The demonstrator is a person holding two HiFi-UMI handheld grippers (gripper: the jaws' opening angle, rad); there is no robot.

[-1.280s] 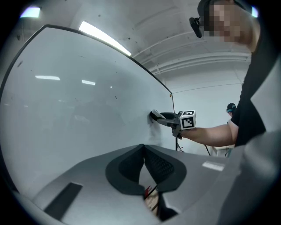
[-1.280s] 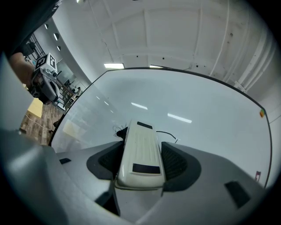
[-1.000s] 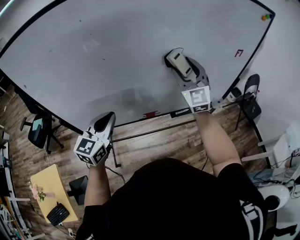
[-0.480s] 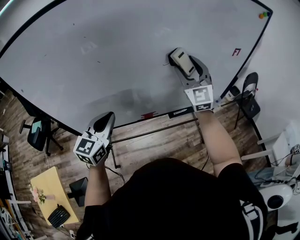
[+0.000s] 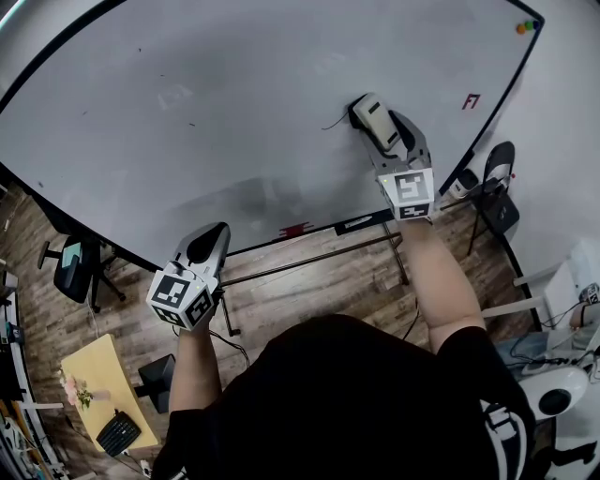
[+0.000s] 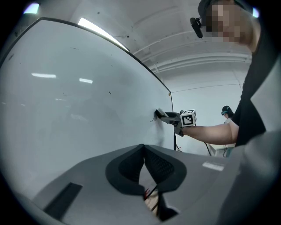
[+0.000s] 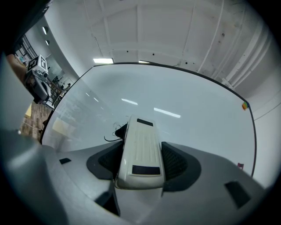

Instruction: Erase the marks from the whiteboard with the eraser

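- The right tongs (image 7: 140, 147) (image 5: 380, 131) are clamped on a cream eraser (image 7: 141, 154) (image 5: 370, 112), one jaw on each long side, with the eraser's body running out past the tips.
- The eraser's far end meets the whiteboard (image 7: 184, 96) (image 5: 234, 94), and a thin black scribble (image 7: 109, 135) (image 5: 333, 123) lies on the board just to the left of the tongs.
- A marker cube (image 5: 410, 190) sits behind the right tongs, at the end of a bare forearm.
- The left tongs (image 6: 143, 151) (image 5: 210, 239) are closed at the tips with nothing between the jaws. They hang low and well to the left of the right tongs, near the board's lower edge.
- From the left tongs, the right tongs (image 6: 167, 117) and eraser appear far ahead, set against the board.
- A small red mark (image 5: 472, 101) sits on the board to the right of the right tongs, and coloured magnets (image 5: 530, 29) lie beyond it, near the corner.
- A faint grey smear (image 5: 267, 197) marks the board above the left tongs.
- Below both tongs lies a wooden floor (image 5: 309, 281), with an office chair (image 5: 73, 262) off to the left of the left tongs.
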